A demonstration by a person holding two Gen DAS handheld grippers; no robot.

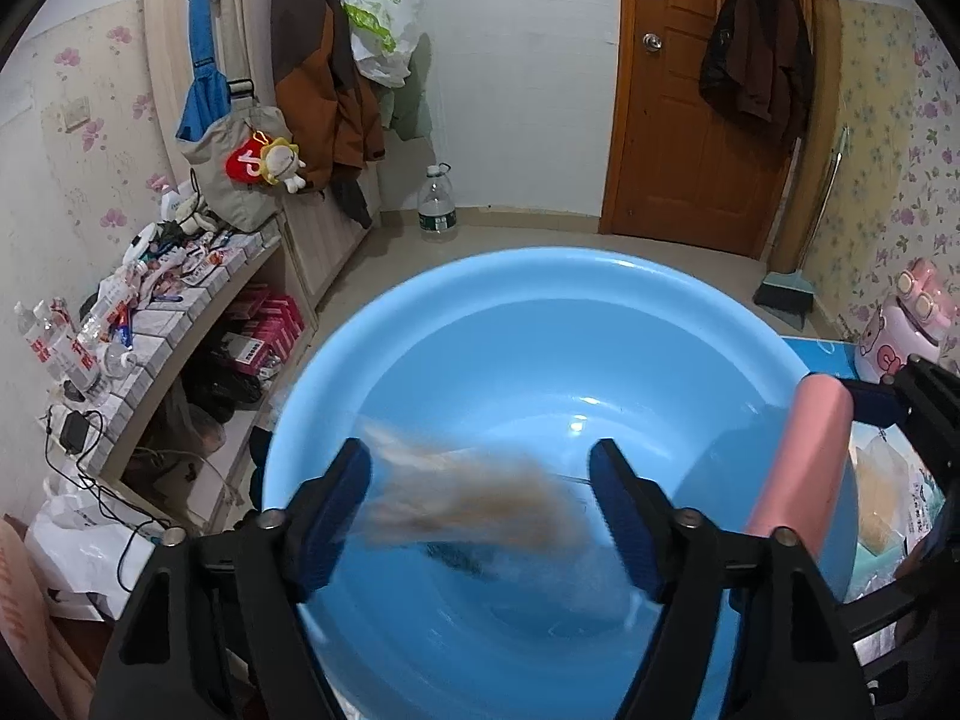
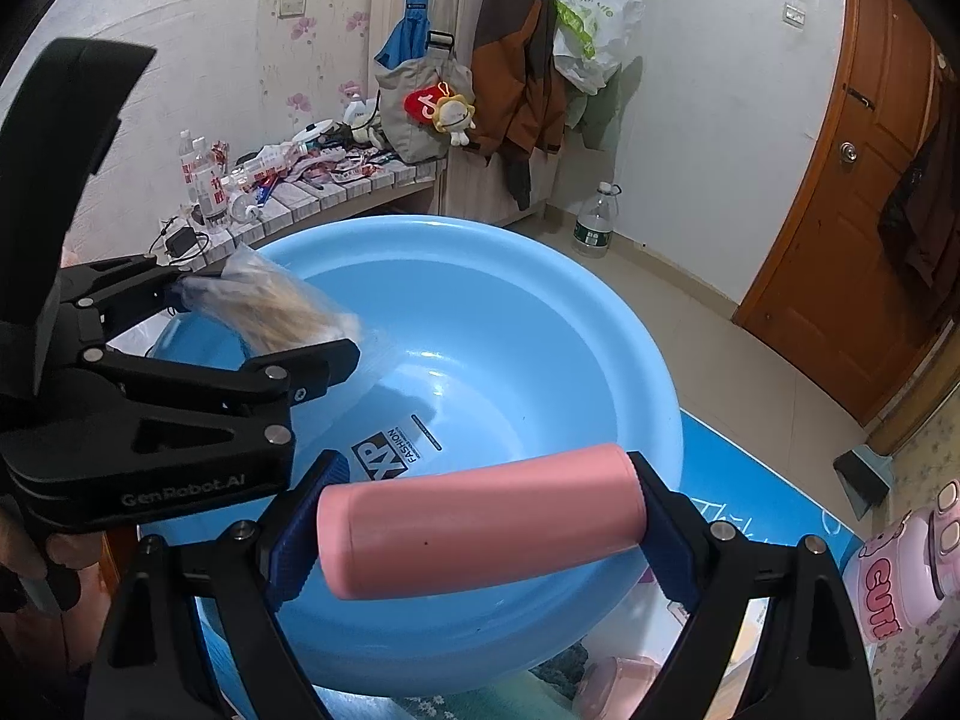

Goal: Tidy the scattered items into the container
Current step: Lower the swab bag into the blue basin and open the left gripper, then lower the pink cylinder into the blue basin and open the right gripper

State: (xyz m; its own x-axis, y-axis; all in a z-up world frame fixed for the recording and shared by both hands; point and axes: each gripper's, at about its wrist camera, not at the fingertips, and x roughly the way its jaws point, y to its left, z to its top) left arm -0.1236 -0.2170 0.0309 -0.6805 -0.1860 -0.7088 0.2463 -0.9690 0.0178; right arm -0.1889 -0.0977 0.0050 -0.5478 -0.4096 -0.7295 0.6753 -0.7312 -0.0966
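Left tool (image 1: pixel 480 504) spread open, snack bag (image 1: pixel 468 504) blurred between; right tool (image 2: pixel 480 516) clamps pink cylinder (image 2: pixel 480 534) above basin (image 2: pixel 540 312)

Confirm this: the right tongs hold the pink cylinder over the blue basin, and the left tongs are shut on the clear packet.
Not quite. In the left wrist view the left tongs are open; the clear packet blurs between them above the blue basin. The right tongs do hold the pink cylinder.

Both wrist views look closely down into the basin (image 1: pixel 540 312) (image 2: pixel 540 300).
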